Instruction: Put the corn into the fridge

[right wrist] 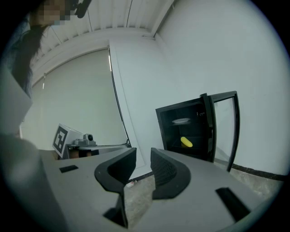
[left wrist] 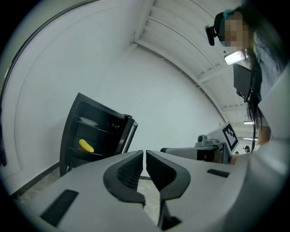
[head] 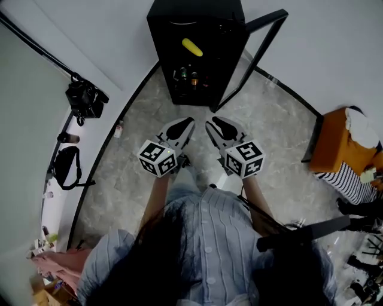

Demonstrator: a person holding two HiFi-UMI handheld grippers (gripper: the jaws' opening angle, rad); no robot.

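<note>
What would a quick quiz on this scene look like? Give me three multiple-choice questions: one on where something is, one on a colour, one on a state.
1. Where is the corn?
A. On the floor
B. Inside the fridge
C. Held in a claw

2. What colour is the corn?
A. Yellow
B. Green
C. White

3. How does the fridge door stand?
A. Shut
B. Open
C. Taken off and laid flat

Answers:
1. B, since the corn lies inside the dark fridge in all three views.
2. A, since it shows bright yellow against the black inside.
3. B, since the door stands swung out to one side and the inside is in plain sight.
</note>
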